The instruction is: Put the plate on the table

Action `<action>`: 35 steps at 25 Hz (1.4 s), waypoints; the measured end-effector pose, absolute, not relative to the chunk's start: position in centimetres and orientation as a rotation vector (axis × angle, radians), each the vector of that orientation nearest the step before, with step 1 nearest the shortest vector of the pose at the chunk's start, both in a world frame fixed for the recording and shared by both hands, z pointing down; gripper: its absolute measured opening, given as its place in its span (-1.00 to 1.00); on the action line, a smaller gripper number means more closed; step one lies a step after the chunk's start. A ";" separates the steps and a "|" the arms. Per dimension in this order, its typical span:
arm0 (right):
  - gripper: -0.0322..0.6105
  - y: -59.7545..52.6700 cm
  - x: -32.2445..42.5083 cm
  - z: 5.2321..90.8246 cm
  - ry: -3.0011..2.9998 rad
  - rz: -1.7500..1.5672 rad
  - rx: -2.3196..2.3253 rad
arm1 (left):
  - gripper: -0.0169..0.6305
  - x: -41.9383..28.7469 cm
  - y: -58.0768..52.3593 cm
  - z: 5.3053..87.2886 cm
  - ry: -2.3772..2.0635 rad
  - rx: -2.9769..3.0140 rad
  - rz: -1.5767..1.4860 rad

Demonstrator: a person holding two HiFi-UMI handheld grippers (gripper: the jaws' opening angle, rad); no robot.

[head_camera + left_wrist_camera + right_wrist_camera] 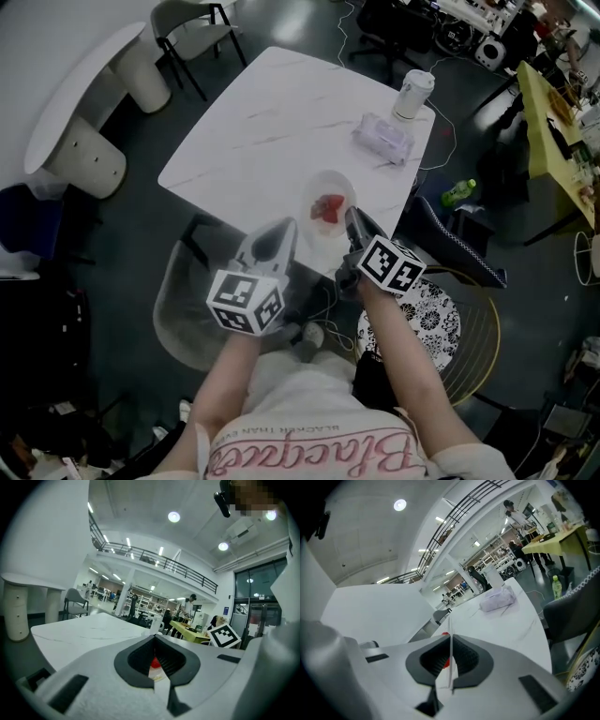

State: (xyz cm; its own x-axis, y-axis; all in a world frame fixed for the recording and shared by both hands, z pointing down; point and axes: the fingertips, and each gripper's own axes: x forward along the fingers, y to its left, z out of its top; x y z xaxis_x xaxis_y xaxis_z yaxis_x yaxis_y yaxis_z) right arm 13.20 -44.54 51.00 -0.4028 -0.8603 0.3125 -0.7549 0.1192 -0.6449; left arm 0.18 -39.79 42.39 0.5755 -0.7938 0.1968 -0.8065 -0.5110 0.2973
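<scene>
— Where is the plate to be found?

— The plate (323, 178) is seen at the near edge of the surface (272, 122), with red food (328, 208) lying on it. Whether it is resting on the surface or is held just above it cannot be told.

— How are the left tongs set?

— The left tongs (286, 230) are placed at the plate's left rim. In the left gripper view the tongs (157, 665) are drawn nearly together, and the pale rim (159, 674) is pinched between the pads, with the red food (154, 663) glimpsed behind.

— And the right tongs?

— The right tongs (354, 225) are placed at the plate's right rim. In the right gripper view they (450, 660) are closed on the rim (451, 644), which is seen edge-on as a thin white line between the pads; a bit of red (446, 663) is shown beside it.

— What else is carried by the surface?

— A lidded cup (412, 94) is stood at the far right corner, and a soft pack (382, 138) is laid just beside it, well apart from the plate. The pack (499, 599) is also caught in the right gripper view.
</scene>
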 end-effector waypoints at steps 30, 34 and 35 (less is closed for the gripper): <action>-0.71 -52.8 14.5 62.7 2.457 -1.100 -2.204 | -0.94 -3.2 -41.2 44.9 -1.364 2.389 0.120; -0.69 -53.1 14.7 63.0 2.517 -1.063 -2.260 | -0.94 -3.1 -41.1 44.9 -1.360 2.396 0.131; -0.70 -53.1 14.8 62.7 2.511 -1.047 -2.254 | -0.94 -3.0 -41.1 45.0 -1.357 2.398 0.132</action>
